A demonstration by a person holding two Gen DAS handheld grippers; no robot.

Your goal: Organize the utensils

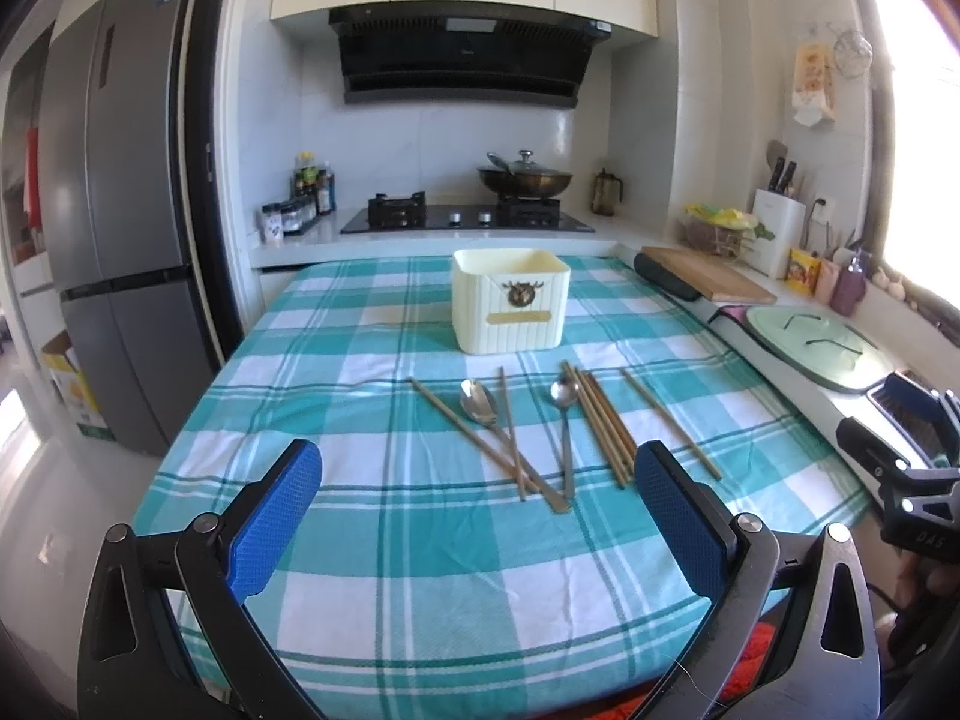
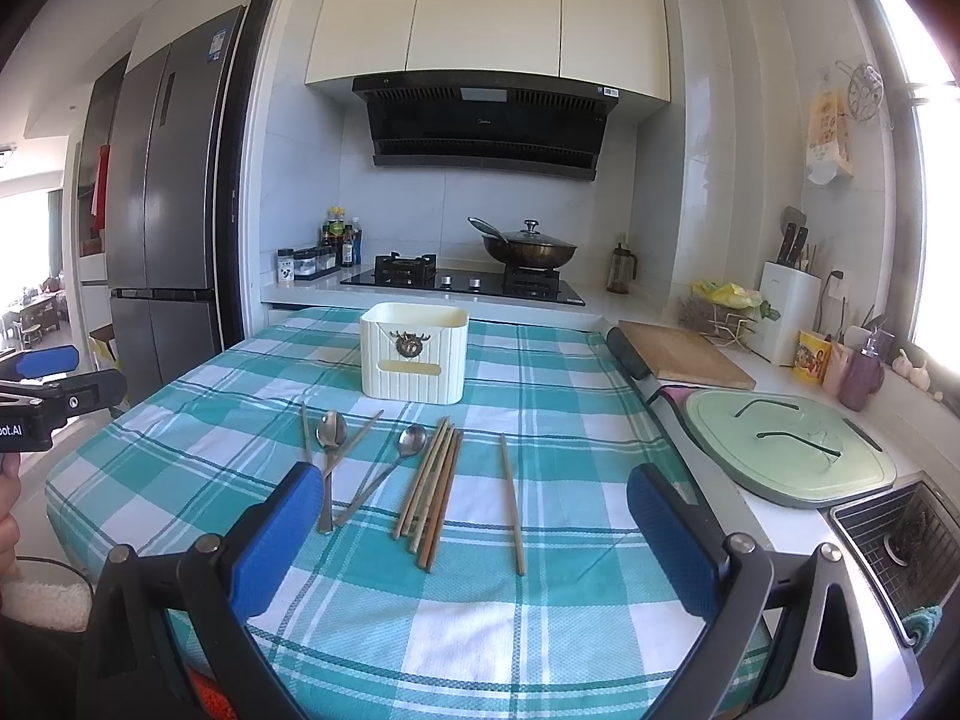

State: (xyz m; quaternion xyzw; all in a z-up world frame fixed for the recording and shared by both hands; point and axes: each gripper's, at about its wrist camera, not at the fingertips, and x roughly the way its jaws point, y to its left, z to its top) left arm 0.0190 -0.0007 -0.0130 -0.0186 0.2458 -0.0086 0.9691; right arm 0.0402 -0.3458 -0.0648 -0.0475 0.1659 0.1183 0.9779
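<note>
Left wrist view shows the utensils spread on my teal-checked cloth point(image 1: 420, 570), in front of the cream holder point(image 1: 510, 303), which stands upright farther back, apart from them. Two spoons lie bowls toward the holder: the left spoon point(image 1: 478, 402) crosses under a pair of chopsticks point(image 1: 474, 438) that form a narrow X, and the right spoon point(image 1: 564, 393) runs its handle down to meet that tangle near the tips. Just right of it sits a bundle of chopsticks point(image 1: 603, 426), touching one another, and one single chopstick point(image 1: 672, 423) lies by itself farther right.

My left gripper point(image 1: 478, 519) hangs over the near part of the cloth, jaws spread wide, nothing between the blue pads point(image 1: 282, 516). My right gripper point(image 2: 474, 531) is likewise wide apart and holds nothing; in its view the bundle point(image 2: 432, 492) lies between the fingers and the single chopstick point(image 2: 512, 510) a little right of it.

Right of the table runs a counter with a wooden board point(image 2: 684, 354), a green lid point(image 2: 786, 450) and a sink point(image 2: 894, 534). Behind stand the hob point(image 1: 468, 217) with a lidded wok point(image 1: 525, 180), the hood point(image 1: 462, 54), and a fridge point(image 1: 114, 228) on the left.
</note>
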